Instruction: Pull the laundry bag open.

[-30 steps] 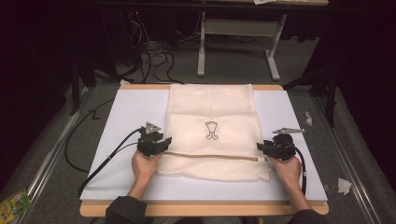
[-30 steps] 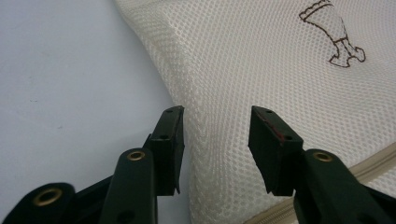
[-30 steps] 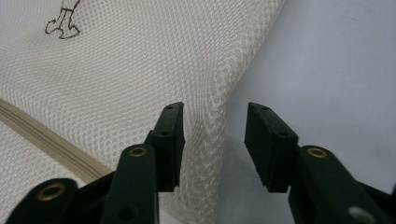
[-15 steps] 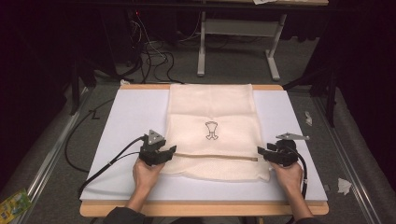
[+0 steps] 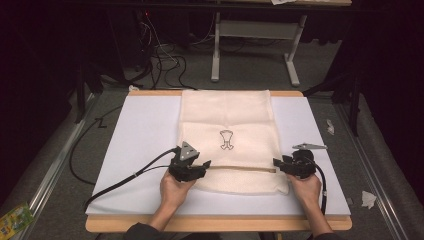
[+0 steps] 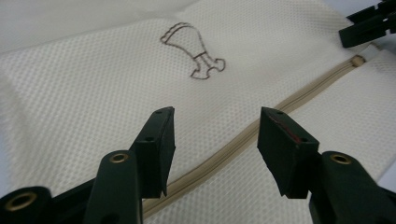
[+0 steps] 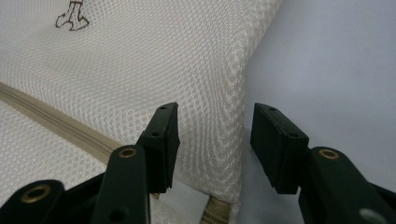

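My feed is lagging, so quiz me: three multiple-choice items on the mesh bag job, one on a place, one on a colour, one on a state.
1. Where does the zipper run on the mesh bag?
A. across the near part
B. along the far edge
C. down the left side

2. What colour is the board under the bag?
A. green
B. white
C. red

3. How do the left tongs stand?
A. shut on the zipper
C. open above the bag
B. shut on the cable

Answers: 1 A, the high view shows the tan line from the left tongs to the right tongs. 2 B, it shows pale on both sides. 3 C, the left gripper view shows a gap with mesh below.
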`<state>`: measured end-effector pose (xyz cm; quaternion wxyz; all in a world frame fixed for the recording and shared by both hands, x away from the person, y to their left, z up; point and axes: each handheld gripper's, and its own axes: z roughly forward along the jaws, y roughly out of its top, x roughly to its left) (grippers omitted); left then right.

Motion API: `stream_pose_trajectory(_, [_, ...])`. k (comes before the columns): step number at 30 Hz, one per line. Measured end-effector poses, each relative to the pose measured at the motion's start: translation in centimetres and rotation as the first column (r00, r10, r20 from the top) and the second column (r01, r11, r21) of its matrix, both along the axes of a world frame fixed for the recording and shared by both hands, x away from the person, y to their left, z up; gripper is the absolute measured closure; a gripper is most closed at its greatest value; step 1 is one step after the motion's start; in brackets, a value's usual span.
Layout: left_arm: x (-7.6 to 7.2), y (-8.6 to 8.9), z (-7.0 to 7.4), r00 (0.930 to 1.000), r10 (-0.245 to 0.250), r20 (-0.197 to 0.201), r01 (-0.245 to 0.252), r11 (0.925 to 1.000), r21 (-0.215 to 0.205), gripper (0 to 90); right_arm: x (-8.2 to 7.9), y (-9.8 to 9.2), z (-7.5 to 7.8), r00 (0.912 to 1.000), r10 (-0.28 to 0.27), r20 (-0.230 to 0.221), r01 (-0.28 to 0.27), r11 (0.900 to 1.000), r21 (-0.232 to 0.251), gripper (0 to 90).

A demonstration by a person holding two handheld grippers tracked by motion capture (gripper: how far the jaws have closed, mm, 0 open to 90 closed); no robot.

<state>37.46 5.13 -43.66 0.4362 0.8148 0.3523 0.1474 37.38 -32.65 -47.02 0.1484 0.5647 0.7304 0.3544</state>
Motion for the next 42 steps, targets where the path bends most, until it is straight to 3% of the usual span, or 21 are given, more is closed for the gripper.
stream_pose_trajectory(4, [0.3, -1.3, -0.1, 0.9997, -0.019, -0.016, 0.019, 0.9998, -0.001, 45.9, -0.2, -0.1, 0.0, 1.0000, 0.001, -0.001, -0.001, 1.000, 0.000, 55.3])
stream_pose_trajectory(13, [1.0, -6.3, -0.1, 0.9954, -0.087, -0.040, 0.087, 0.9962, -0.003, 43.8, -0.3, 0.1, 0.0, 0.9994, 0.022, -0.025, -0.023, 1.000, -0.018, 59.0])
stream_pose_trajectory(15, [1.2, -7.9, -0.2, 0.9936, -0.102, -0.048, 0.103, 0.9946, 0.013, 43.5, -0.3, 0.5, 0.0, 0.9993, 0.028, -0.024, -0.030, 0.998, -0.060, 61.9])
stream_pose_trajectory(17, [1.4, -8.3, -0.2, 0.9929, -0.107, -0.051, 0.108, 0.9940, 0.014, 43.4, -0.3, 0.6, 0.1, 0.9992, 0.030, -0.026, -0.032, 0.997, -0.077, 63.6])
stream_pose_trajectory(23, [1.9, -10.3, -0.6, 0.9894, -0.120, -0.081, 0.121, 0.9926, 0.008, 42.9, -0.3, 0.7, 0.1, 0.9978, 0.062, -0.023, -0.064, 0.993, -0.096, 79.9])
stream_pose_trajectory(25, [1.9, -10.8, -0.7, 0.9866, -0.130, -0.099, 0.129, 0.9915, -0.016, 43.1, -0.5, 0.8, 0.0, 0.9975, 0.071, -0.004, -0.071, 0.990, -0.120, 84.1])
stream_pose_trajectory(29, [1.8, -11.7, -0.9, 0.9831, -0.149, -0.106, 0.151, 0.9885, 0.008, 44.7, -0.4, 0.7, 0.0, 0.9966, 0.082, 0.000, -0.082, 0.992, -0.101, 87.0])
stream_pose_trajectory(32, [1.7, -12.3, -1.0, 0.9801, -0.162, -0.115, 0.160, 0.9868, -0.024, 45.5, -0.6, 0.5, 0.2, 0.9957, 0.092, 0.015, -0.090, 0.992, -0.088, 87.7])
stream_pose_trajectory(38, [1.2, -13.5, -1.5, 0.9667, -0.217, -0.136, 0.213, 0.9762, -0.041, 48.2, -0.9, 0.2, 0.8, 0.9933, 0.112, 0.028, -0.111, 0.993, -0.046, 88.1])
stream_pose_trajectory(42, [0.9, -14.1, -1.8, 0.9617, -0.234, -0.143, 0.231, 0.9723, -0.038, 50.0, -0.9, 0.3, 1.4, 0.9912, 0.126, 0.040, -0.125, 0.991, -0.040, 88.2])
